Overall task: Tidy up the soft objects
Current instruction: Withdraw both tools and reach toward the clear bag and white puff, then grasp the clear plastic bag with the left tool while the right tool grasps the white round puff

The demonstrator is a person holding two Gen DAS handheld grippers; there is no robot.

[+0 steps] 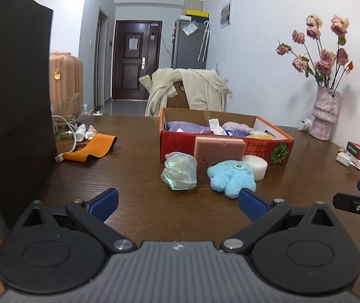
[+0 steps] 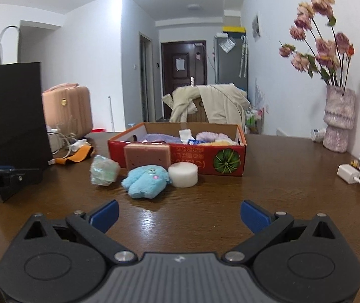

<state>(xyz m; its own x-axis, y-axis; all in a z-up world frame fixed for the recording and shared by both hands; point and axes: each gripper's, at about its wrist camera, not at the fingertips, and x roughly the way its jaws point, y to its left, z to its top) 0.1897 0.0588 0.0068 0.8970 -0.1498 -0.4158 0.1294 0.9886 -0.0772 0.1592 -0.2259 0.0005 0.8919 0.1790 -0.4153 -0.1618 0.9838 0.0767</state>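
Left wrist view: the left tongs hang spread wide and empty above the dark wooden worktop. Just ahead of them lie four soft things in a loose row before the red cardboard box: an iridescent crumpled pouch on the left, a blue plush toy beside it, a round white sponge touching the toy's far right side, and a pink sponge block standing upright against the box front. The box holds purple cloth and other soft pieces. An orange strap lies well to the left, near a black paper bag. A vase of dried roses stands at the right wall.

Right wrist view: the right tongs are likewise spread, gripping nothing, over bare worktop nearer than the blue plush toy and white sponge. The left tongs' housing shows at the left edge.
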